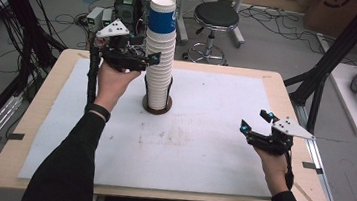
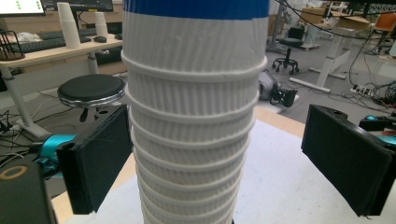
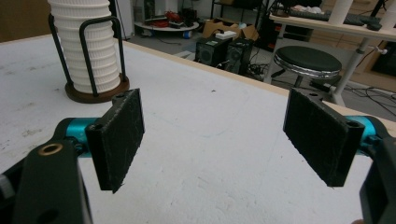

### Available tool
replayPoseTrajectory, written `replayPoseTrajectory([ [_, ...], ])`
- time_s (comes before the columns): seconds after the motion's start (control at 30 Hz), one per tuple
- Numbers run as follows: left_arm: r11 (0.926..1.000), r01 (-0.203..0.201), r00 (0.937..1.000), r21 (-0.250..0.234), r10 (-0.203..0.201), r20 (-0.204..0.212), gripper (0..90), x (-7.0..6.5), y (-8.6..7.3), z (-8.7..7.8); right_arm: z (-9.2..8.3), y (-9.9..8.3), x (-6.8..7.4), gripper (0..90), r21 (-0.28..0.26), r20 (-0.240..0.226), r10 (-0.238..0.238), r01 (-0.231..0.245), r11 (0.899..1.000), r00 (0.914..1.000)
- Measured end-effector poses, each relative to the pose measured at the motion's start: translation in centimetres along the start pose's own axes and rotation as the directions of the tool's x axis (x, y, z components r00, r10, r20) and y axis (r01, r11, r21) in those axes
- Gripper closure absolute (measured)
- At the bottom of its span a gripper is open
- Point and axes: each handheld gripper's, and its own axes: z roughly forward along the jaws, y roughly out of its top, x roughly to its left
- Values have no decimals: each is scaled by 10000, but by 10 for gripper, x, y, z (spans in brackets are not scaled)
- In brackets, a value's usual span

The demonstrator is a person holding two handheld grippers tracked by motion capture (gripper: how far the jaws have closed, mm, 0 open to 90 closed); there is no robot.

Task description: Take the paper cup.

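Right gripper: near right of the table, jaws spread apart with nothing between them; flat black pads with a rough, scuffed face.
Left gripper: raised at the stack's left side, jaws standing wide on either side of the cups, pads clear of the ribbed walls.
Table cover: white, matte sheet with faint brown stains near its middle, laid on a pale wooden tabletop.
Cup stack: centre of the table, far half; tall column of nested white ribbed paper cups, topped by a cup with a blue band.
Holder: round dark wooden base with black wire uprights around the lowest cups.
Room: grey floor strewn with cables; black round stool beyond the far edge.
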Motion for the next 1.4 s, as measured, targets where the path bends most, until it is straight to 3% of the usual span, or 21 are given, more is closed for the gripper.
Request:
replayPoseTrajectory([
  [0.47,9998,162,9998,141,-163,100,84,11,1,19,0,0,1,206,13,-69,-57,57,10000,10000],
  [0.6,9997,209,9993,84,-212,298,84,13,3,24,0,0,1,206,16,-85,-56,56,10000,9999],
  [0.93,9997,32,9994,246,-40,332,116,16,4,30,0,1,3,207,-82,-205,-8,6,10000,9998],
  [1.2,9998,8,9990,209,-18,449,120,18,4,29,0,17,7,207,-186,-550,-167,158,9997,9983],
  [1.4,9998,7,9990,213,-16,453,121,18,4,29,1,42,8,208,-280,-962,-436,410,9988,9944],
])
